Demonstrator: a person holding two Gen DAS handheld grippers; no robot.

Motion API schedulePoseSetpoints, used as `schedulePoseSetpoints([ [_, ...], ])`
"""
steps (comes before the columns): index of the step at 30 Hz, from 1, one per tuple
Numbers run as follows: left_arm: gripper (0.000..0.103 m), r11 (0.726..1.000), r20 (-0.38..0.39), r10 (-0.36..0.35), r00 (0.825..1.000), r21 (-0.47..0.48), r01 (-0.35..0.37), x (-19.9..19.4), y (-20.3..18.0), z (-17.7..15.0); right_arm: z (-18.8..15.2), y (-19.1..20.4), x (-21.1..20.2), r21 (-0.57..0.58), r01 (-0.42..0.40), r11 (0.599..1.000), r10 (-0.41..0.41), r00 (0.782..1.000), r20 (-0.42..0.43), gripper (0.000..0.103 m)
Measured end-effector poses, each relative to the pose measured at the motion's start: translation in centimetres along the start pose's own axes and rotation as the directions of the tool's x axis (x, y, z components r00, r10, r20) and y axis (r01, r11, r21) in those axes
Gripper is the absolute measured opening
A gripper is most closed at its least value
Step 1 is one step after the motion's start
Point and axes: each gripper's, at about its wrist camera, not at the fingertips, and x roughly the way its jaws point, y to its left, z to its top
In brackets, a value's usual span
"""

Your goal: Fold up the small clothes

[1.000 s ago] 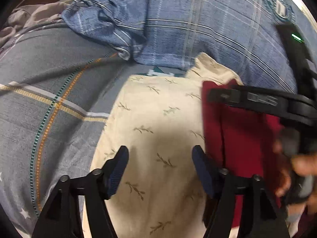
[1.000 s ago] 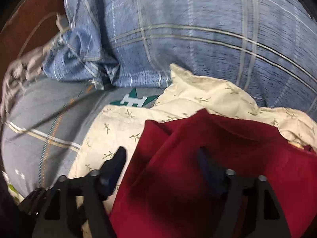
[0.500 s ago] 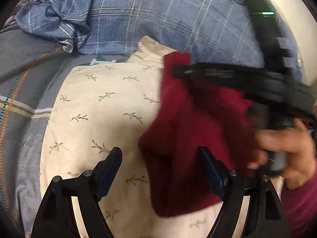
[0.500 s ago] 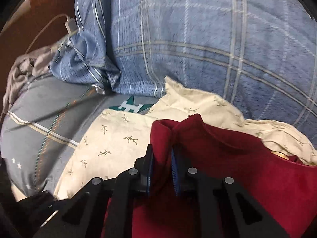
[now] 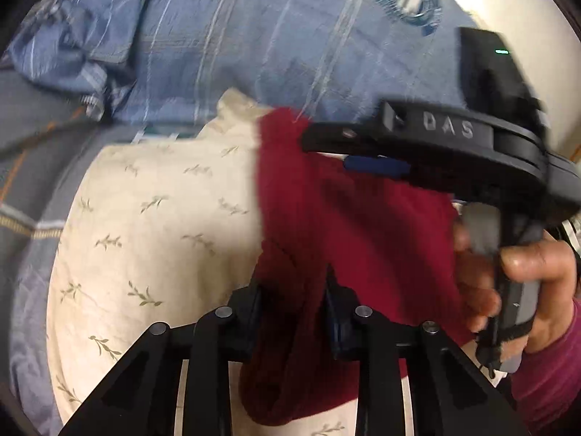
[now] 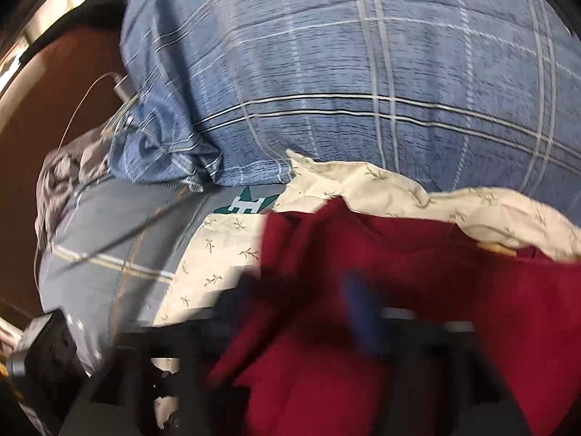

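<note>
A dark red garment [image 5: 363, 225] lies on a cream cloth with a leaf print [image 5: 152, 218]. In the left wrist view my left gripper [image 5: 292, 301] is shut on a bunched fold of the red garment near its lower left edge. My right gripper [image 5: 366, 152] reaches in from the right, held by a hand, over the garment's upper part. In the right wrist view the red garment [image 6: 417, 290] fills the lower frame, and my right gripper [image 6: 305, 298] is blurred with its blue pads apart, cloth between them.
A blue plaid pillow [image 6: 345, 91] lies behind the cream cloth [image 6: 225, 254]. A grey striped sheet [image 5: 32, 181] lies to the left. A charger cable [image 6: 109, 83] runs at the far left by a brown headboard.
My left gripper has closed on the red garment's lower fold. My right gripper, shut on the garment's edge half a second ago, now has its pads apart and has moved; both views are blurred.
</note>
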Motion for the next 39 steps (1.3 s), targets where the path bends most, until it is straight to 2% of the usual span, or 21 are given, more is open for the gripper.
schedulePoseSetpoints([
  [5,0.026,0.999,0.009,-0.013,1.0,0.038,0.013,-0.8,-0.5,-0.4,0.3,2.0,2.3,-0.057,-0.008,0.998,0.005,0.998,-0.07,0.083],
  [6,0.026,0.999,0.008,-0.012,1.0,0.04,0.012,-0.8,-0.6,-0.4,0.3,2.5,2.9,-0.08,-0.003,0.997,-0.003,0.997,-0.078,0.079],
  [7,0.026,0.999,0.006,-0.007,1.0,0.045,0.007,-0.9,-0.5,-0.5,0.1,3.0,3.5,-0.109,0.008,0.994,-0.018,0.996,-0.086,0.071],
  [8,0.027,0.999,0.004,0.002,1.0,0.049,-0.002,-0.9,-0.7,-0.5,-0.1,3.5,4.0,-0.142,0.04,0.989,-0.053,0.995,-0.089,0.042],
  [9,0.029,0.998,-0.003,0.025,1.0,0.057,-0.025,-0.9,-0.7,-0.5,-0.4,3.7,4.4,-0.17,0.095,0.981,-0.109,0.991,-0.077,0.02],
  [10,0.036,0.996,-0.013,0.053,0.998,0.066,-0.052,-0.9,-0.8,-0.6,-0.6,3.5,4.4,-0.176,0.105,0.979,-0.118,0.991,-0.067,0.02],
  [13,0.065,0.99,-0.025,0.115,0.993,0.084,-0.112,-1.6,-1.1,-1.2,-0.9,2.3,3.0,-0.131,0.056,0.99,-0.059,0.998,-0.019,0.017],
  [14,0.069,0.987,-0.007,0.134,0.991,0.091,-0.133,-2.0,-1.3,-1.3,-0.8,2.0,2.2,-0.128,0.042,0.991,-0.043,0.999,-0.003,0.017],
  [16,0.07,0.987,0.008,0.133,0.991,0.093,-0.133,-2.2,-1.7,-1.1,-0.7,1.8,1.1,-0.124,0.025,0.992,-0.023,1.0,0.018,0.017],
  [19,0.07,0.989,-0.018,0.122,0.992,0.09,-0.12,-1.4,-2.2,-1.1,-0.3,1.6,0.0,-0.114,-0.002,0.994,0.006,0.999,0.033,0.017],
  [21,0.068,0.985,-0.029,0.141,0.99,0.106,-0.137,-0.8,-2.4,-1.2,-0.4,1.3,-0.6,-0.102,-0.019,0.995,0.024,0.999,0.045,0.017],
  [22,0.061,0.984,-0.028,0.143,0.989,0.107,-0.14,-0.7,-2.5,-1.3,-0.4,1.1,-0.7,-0.094,-0.027,0.995,0.032,0.998,0.047,0.017],
  [23,0.046,0.987,-0.028,0.129,0.991,0.097,-0.126,-0.8,-2.7,-1.3,-0.4,0.8,-0.8,-0.083,-0.037,0.996,0.041,0.998,0.045,0.016],
  [24,0.038,0.992,-0.036,0.103,0.994,0.083,-0.099,-0.8,-2.9,-1.2,-0.5,0.5,-0.9,-0.078,-0.039,0.996,0.043,0.998,0.047,0.016],
  [26,0.03,0.992,-0.029,0.101,0.994,0.079,-0.098,-1.0,-3.1,-1.1,-0.6,0.1,-1.2,-0.073,-0.038,0.997,0.042,0.998,0.05,0.016],
  [32,0.021,0.982,-0.008,0.141,0.99,0.131,-0.138,-1.2,-5.0,-1.3,-1.1,-0.6,-2.6,-0.069,-0.03,0.997,0.034,0.998,0.059,0.016],
  [39,0.017,0.973,0.022,0.148,0.989,0.174,-0.15,-2.2,-7.5,-1.5,-1.6,-1.9,-5.1,-0.074,0.0,0.997,0.006,0.997,0.079,0.016],
])
